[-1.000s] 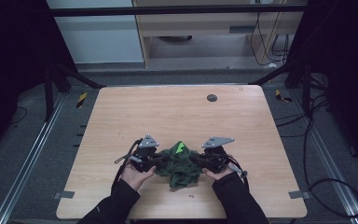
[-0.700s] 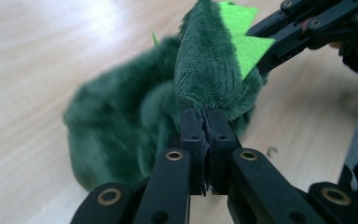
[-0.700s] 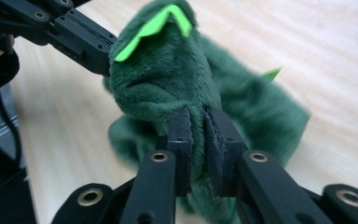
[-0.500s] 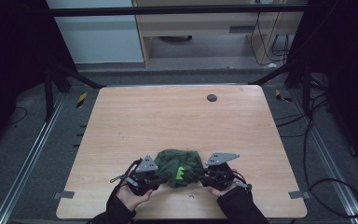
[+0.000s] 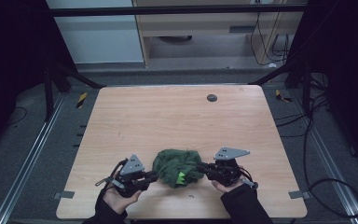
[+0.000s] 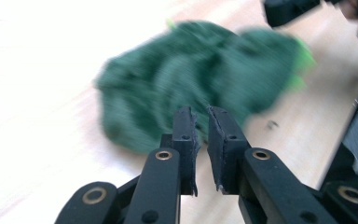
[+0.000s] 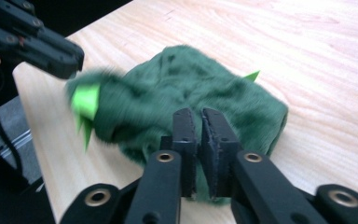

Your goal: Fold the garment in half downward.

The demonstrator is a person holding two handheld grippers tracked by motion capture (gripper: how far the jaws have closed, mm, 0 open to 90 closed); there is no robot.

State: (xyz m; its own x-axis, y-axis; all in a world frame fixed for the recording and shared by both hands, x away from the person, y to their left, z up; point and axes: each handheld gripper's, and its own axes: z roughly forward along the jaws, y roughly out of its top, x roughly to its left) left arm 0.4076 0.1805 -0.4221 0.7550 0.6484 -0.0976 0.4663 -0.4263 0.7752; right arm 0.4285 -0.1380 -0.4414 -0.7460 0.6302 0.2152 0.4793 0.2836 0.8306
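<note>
A crumpled dark green fleece cloth (image 5: 177, 167) with bright green tags lies in a heap near the table's front edge. My left gripper (image 5: 154, 176) is at its left edge, my right gripper (image 5: 201, 167) at its right edge, both pointing inward. In the left gripper view the jaws stand together with a thin slit and nothing between them; the blurred cloth (image 6: 200, 79) lies just past the tips. In the right gripper view the jaws are likewise together over the near side of the cloth (image 7: 200, 88), with a bright green tag (image 7: 86, 100) at its left.
The light wooden table (image 5: 168, 121) has a small dark round disc (image 5: 211, 97) at the back right. The front edge is close under both hands. Metal rails and cables run along the floor on both sides.
The cloth, held up between both grippers a second ago, has come down toward the front edge and now lies heaped on the table. Both grippers have drawn slightly apart to its sides.
</note>
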